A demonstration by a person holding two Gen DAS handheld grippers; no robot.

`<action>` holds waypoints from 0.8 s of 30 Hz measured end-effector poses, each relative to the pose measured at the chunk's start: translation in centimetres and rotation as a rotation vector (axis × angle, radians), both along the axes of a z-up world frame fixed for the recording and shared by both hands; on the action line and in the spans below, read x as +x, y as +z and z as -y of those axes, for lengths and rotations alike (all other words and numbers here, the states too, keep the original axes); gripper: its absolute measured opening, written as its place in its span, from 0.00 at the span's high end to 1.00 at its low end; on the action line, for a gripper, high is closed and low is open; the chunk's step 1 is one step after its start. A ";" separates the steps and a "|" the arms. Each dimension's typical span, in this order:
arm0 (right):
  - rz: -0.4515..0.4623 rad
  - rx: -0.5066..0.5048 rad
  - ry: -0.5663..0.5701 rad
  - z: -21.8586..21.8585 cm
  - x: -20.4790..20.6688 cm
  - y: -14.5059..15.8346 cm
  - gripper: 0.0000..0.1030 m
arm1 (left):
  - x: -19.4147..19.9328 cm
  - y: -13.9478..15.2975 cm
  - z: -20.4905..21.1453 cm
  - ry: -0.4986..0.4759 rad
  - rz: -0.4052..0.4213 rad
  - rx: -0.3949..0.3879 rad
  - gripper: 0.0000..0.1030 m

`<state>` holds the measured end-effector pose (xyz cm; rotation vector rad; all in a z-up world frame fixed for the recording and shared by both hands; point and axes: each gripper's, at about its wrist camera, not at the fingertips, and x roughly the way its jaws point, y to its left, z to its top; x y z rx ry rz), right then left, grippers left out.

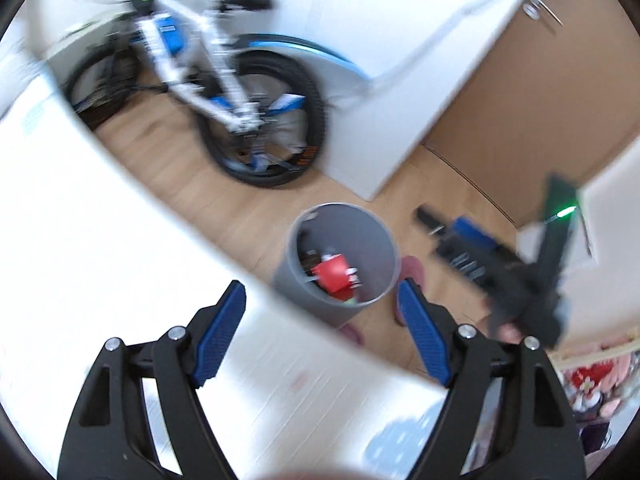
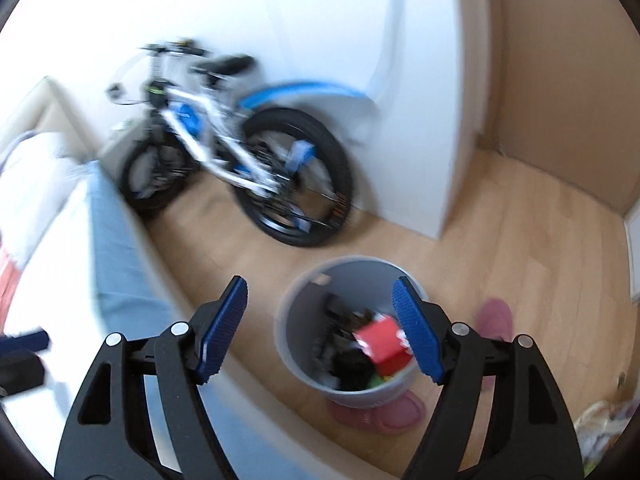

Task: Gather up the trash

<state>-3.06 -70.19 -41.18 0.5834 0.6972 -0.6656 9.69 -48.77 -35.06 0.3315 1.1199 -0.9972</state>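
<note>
Blurred white-and-blue bicycle point(image 2: 224, 148) against white wall point(image 2: 280, 12), pale wood floor point(image 2: 520, 220) (perhaps laminate).

A grey bin point(image 2: 348, 336) stood on the wooden floor point(image 2: 520, 240), just beside the edge of a white bed point(image 1: 100, 240). Its mouth was uncovered, with a red box point(image 2: 382, 344) and dark scraps piled in the bottom. Pink slippers point(image 2: 380, 412) lay against its base. A bicycle point(image 2: 240, 152) leaned at the white wall beyond, well apart from the bin. The right claw point(image 2: 324, 328) hung spread wide above the bin, and bare floor ran towards the brown door point(image 2: 568, 100).
</note>
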 end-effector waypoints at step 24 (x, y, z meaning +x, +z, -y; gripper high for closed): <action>-0.216 -0.003 1.102 -47.7 9.0 21.0 0.10 | -5.9 13.7 -49.9 0.827 -0.102 0.245 0.20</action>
